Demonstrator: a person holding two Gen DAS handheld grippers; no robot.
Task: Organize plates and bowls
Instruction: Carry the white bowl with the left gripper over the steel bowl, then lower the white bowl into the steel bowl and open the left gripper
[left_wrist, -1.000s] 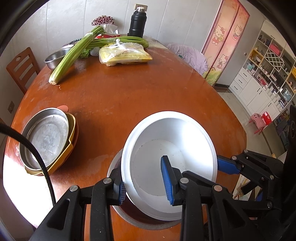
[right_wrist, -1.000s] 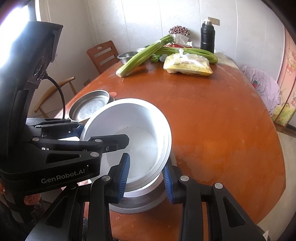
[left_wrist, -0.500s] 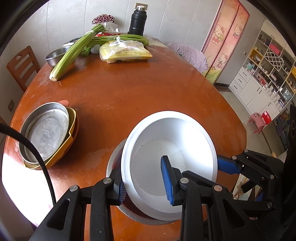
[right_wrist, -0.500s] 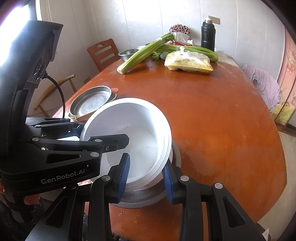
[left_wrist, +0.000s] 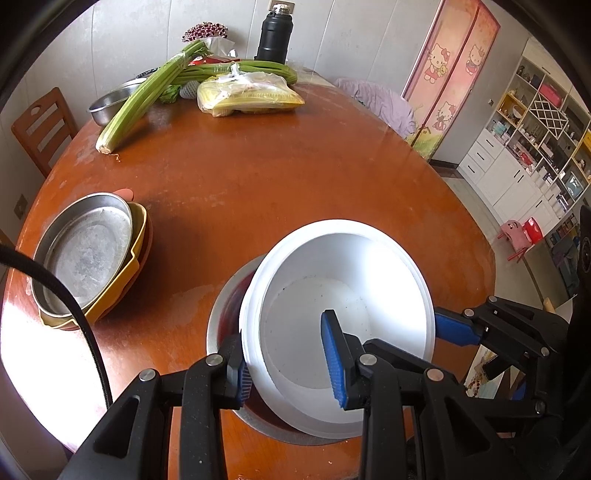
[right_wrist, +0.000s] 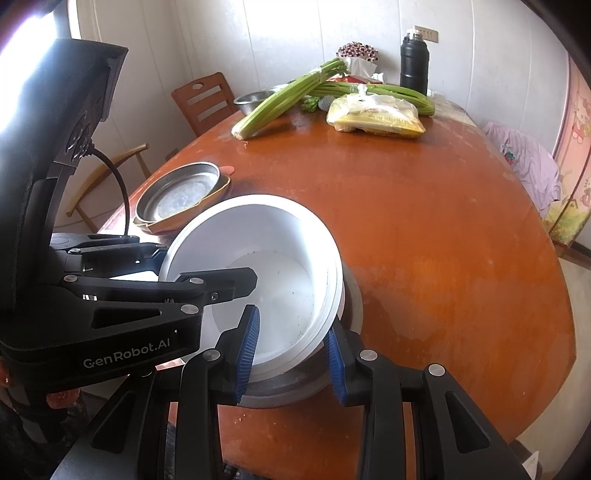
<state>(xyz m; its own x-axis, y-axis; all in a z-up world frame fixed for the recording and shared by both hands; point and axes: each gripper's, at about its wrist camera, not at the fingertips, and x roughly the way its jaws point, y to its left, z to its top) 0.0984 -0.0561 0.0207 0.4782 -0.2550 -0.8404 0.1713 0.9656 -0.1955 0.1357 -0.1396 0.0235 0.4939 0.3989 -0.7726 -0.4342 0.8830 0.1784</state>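
While both claws pinch its rim, the white bowl (left_wrist: 343, 317) sits tilted in a metal bowl (right_wrist: 351, 306); left gripper (left_wrist: 291, 363) and right gripper (right_wrist: 291, 354) each close narrowly on the wall. It looks light, stiff, smooth, so maybe slippery

Bowl (left_wrist: 343, 295) sits tilted in a metal basin (left_wrist: 221, 325) near the table (left_wrist: 277, 184) edge; stacked plates (left_wrist: 88, 254) left of the bowl, celery (left_wrist: 147, 92) far behind.

A white bowl (left_wrist: 343, 295) sits in a grey metal bowl (left_wrist: 221, 325) on a reddish-brown table (left_wrist: 277, 177).
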